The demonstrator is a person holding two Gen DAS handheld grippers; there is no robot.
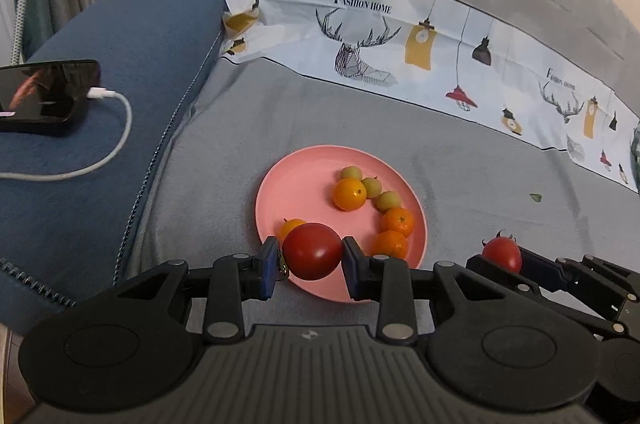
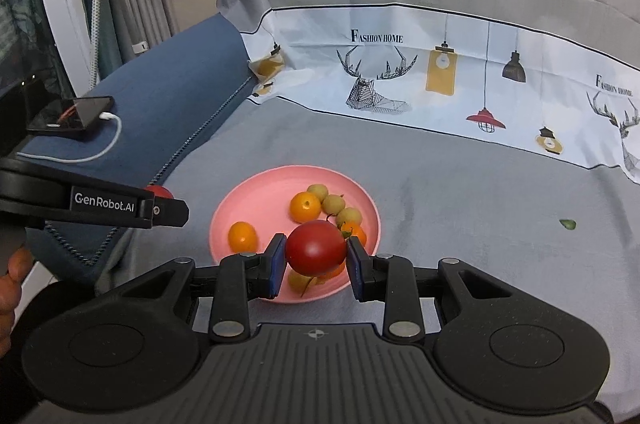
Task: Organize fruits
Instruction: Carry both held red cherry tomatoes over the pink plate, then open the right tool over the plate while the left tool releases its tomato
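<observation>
A pink plate lies on the grey cloth and holds several small oranges and three small green fruits. My left gripper is shut on a red tomato, hanging over the plate's near left rim. To its right, beside the plate, my right gripper is shut on a second red tomato with a green stem. In the right wrist view that tomato sits between the blue pads over the plate's near edge. The left gripper shows side-on, its tomato peeking out.
A blue cushion at the left carries a phone on a white cable. A printed cloth rises behind the plate. A green scrap lies on the grey cloth at right. A hand shows at bottom left.
</observation>
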